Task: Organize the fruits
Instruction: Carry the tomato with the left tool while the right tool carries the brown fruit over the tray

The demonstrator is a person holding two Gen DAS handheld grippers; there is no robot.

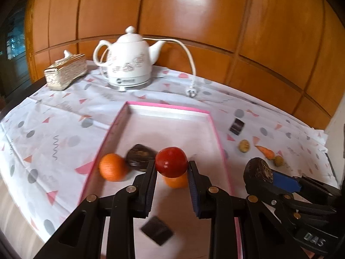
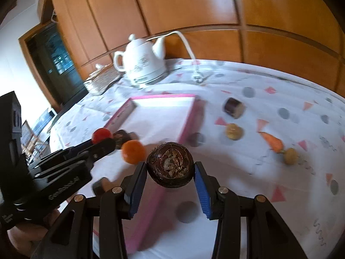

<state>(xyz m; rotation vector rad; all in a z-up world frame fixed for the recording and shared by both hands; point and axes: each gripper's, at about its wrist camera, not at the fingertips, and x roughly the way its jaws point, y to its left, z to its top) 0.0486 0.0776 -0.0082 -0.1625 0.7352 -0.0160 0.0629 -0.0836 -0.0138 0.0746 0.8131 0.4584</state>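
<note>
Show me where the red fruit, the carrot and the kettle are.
red fruit (image 1: 171,161): left wrist view, middle of its skin.
carrot (image 2: 273,140): right wrist view, orange body.
kettle (image 1: 129,64): left wrist view, white belly.

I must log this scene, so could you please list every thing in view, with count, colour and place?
tray: one, pink rim, middle of tablecloth
red fruit: one, held over tray
oranges: two, in tray
dark brown fruit: two, one held at the tray's right edge, one in tray
dark blocks: two, one in tray, one right of it
carrot: one, orange, right of tray
yellowish balls: two, near carrot
kettle: one, white, behind tray
tissue box: one, golden, left of kettle
tablecloth: one, white, patterned
left tool: black
right tool: black, blue pads
</note>
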